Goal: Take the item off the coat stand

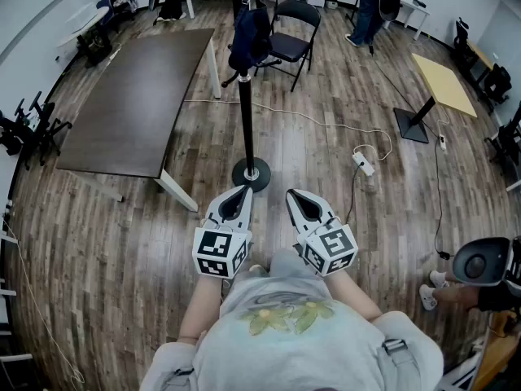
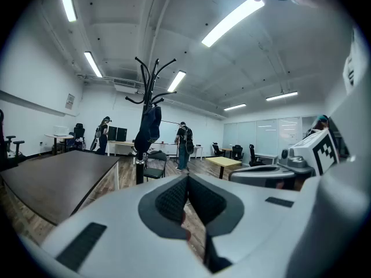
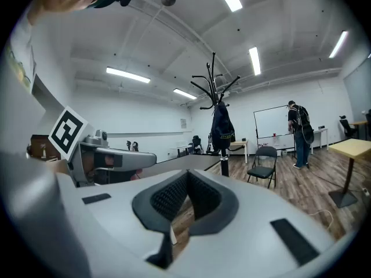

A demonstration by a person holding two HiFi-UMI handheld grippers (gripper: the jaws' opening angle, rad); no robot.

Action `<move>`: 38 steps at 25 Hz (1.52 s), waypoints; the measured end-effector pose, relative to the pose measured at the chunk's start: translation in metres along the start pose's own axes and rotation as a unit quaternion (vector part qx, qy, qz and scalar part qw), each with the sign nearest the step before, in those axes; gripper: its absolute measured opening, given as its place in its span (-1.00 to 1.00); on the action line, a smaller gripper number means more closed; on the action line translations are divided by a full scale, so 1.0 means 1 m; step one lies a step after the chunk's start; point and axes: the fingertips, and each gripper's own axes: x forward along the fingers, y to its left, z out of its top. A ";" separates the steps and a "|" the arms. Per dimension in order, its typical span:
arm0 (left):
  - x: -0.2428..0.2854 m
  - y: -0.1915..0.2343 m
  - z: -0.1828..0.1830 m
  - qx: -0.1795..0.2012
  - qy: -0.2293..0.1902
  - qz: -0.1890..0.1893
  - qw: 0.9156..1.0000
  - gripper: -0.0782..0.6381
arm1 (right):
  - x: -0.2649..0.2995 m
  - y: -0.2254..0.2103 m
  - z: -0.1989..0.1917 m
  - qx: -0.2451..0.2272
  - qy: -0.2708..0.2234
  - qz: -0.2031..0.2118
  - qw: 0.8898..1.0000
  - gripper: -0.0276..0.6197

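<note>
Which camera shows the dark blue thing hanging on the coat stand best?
The right gripper view: the dark blue item hangs side-on from the coat stand, hooks and all, clear against the white wall. The left gripper view shows it side-on too, with people on either side. The head view sees it only from above, bunched up.

Black metal coat stand (image 1: 246, 112), centre, bearing dark blue fabric item (image 1: 250, 39) on its hooks; dark wooden table (image 1: 138, 96) left, black folding chair (image 1: 293, 35) behind, yellow table (image 1: 444, 84) far right, left gripper (image 1: 242, 189) and right gripper (image 1: 294, 195) near.

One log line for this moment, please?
left claw: shut, empty | right claw: shut, empty | dark item: hanging on coat stand, untouched
</note>
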 end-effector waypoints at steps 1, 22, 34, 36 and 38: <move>0.000 0.001 -0.001 0.000 -0.001 0.001 1.000 -0.74 | 0.000 0.000 0.000 -0.001 -0.001 0.000 1.000 -0.90; 0.025 0.037 0.006 0.003 0.001 0.028 1.000 -0.74 | 0.047 -0.022 0.033 -0.018 -0.044 0.008 0.999 -0.89; 0.063 0.076 0.036 0.024 -0.002 0.030 0.999 -0.74 | 0.112 -0.038 0.068 -0.023 -0.065 0.026 0.997 -0.62; 0.071 0.081 0.035 0.023 0.001 0.028 0.999 -0.74 | 0.121 -0.042 0.073 -0.023 -0.068 0.026 0.997 -0.53; 0.078 0.085 0.035 0.022 0.003 0.026 0.999 -0.74 | 0.130 -0.047 0.080 -0.024 -0.072 0.025 0.997 -0.49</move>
